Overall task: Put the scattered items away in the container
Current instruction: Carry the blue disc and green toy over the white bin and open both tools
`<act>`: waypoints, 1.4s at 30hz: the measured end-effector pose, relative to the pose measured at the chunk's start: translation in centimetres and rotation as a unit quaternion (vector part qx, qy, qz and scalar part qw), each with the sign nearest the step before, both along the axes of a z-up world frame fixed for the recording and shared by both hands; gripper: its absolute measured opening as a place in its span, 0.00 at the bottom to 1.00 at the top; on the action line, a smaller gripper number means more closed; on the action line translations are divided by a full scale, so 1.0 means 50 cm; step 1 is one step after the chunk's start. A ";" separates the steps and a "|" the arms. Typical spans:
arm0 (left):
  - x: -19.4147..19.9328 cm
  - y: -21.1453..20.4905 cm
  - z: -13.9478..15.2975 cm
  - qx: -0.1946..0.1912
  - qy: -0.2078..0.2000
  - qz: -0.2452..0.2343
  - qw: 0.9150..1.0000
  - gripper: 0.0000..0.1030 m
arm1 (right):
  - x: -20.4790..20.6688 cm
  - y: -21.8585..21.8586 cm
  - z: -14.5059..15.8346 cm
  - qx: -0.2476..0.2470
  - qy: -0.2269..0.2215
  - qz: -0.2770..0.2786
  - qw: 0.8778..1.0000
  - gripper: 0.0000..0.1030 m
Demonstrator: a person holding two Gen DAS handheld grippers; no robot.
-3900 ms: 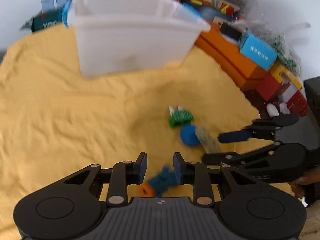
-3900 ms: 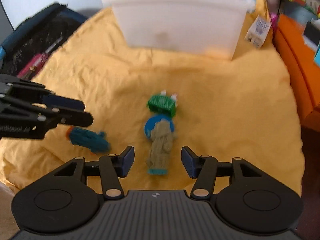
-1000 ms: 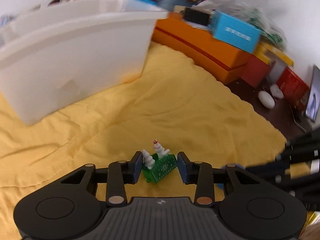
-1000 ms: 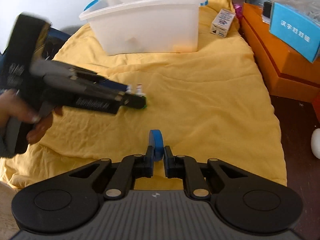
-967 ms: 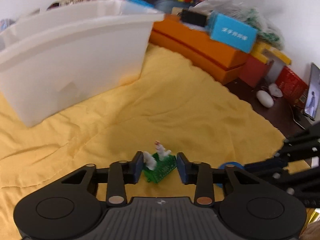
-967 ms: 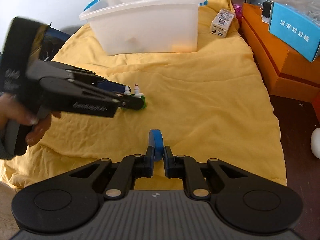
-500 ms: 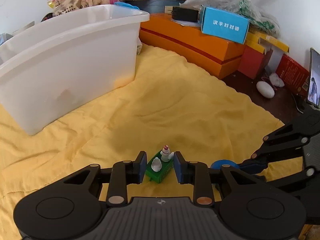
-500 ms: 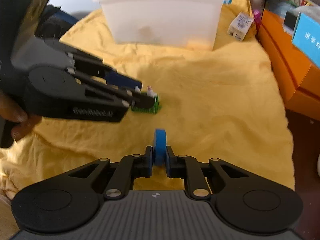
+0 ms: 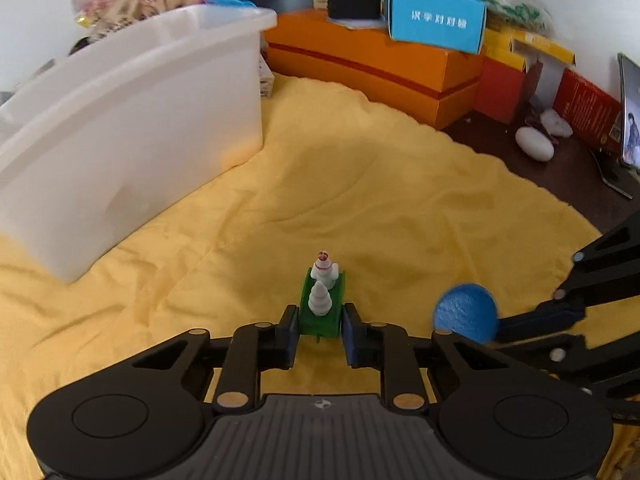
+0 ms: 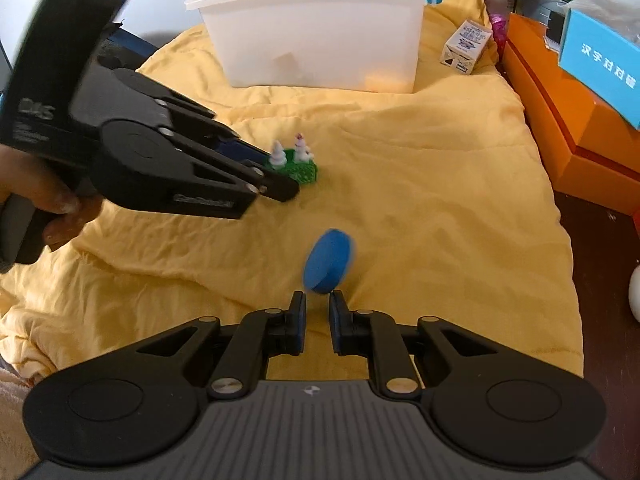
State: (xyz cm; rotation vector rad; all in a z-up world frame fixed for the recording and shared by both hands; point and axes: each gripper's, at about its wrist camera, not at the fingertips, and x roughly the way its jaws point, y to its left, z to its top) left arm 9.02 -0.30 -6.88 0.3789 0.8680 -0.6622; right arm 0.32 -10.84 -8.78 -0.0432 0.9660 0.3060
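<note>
— Where is the small green toy block with two white figures (image 9: 321,309) on top?

— Clamped between the fingers of the left gripper (image 9: 320,330), above the wrinkled yellow cloth (image 9: 360,200).

— And the right gripper (image 10: 317,322)?

— Its jaws stand slightly parted, grasping nothing. The round blue disc (image 10: 329,261) is just ahead of its fingertips, tilted and blurred; I cannot tell whether it touches them.

— The container?

— The white translucent plastic bin (image 10: 320,32) sits at the cloth's far end, well apart from both toys.
</note>
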 end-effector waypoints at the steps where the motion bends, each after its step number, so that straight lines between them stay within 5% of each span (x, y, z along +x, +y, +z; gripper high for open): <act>1: -0.014 0.006 0.006 0.001 -0.005 0.005 1.000 0.25 | -0.001 0.000 0.001 0.000 -0.001 0.001 1.000 0.14; 7: -0.094 0.085 0.009 -0.018 0.007 0.056 0.998 0.25 | 0.014 -0.004 0.000 0.009 -0.001 -0.009 1.000 0.18; 10: -0.124 0.126 -0.005 -0.032 0.028 0.094 0.995 0.25 | 0.021 -0.020 0.001 0.036 0.003 -0.030 0.999 0.41; 18: -0.142 0.183 -0.009 -0.071 0.034 0.169 0.982 0.25 | 0.059 -0.079 -0.015 0.136 0.036 -0.118 0.983 0.40; 24: -0.138 0.184 -0.018 -0.070 0.040 0.176 0.981 0.25 | 0.063 -0.048 -0.020 0.095 0.021 -0.076 0.992 0.32; 30: -0.135 0.183 -0.022 -0.066 0.030 0.171 0.983 0.25 | 0.023 0.028 0.006 -0.010 -0.052 0.016 0.998 0.18; 42: -0.119 0.184 -0.006 -0.077 0.034 0.146 0.986 0.24 | 0.034 0.075 -0.004 -0.028 -0.035 0.047 0.998 0.11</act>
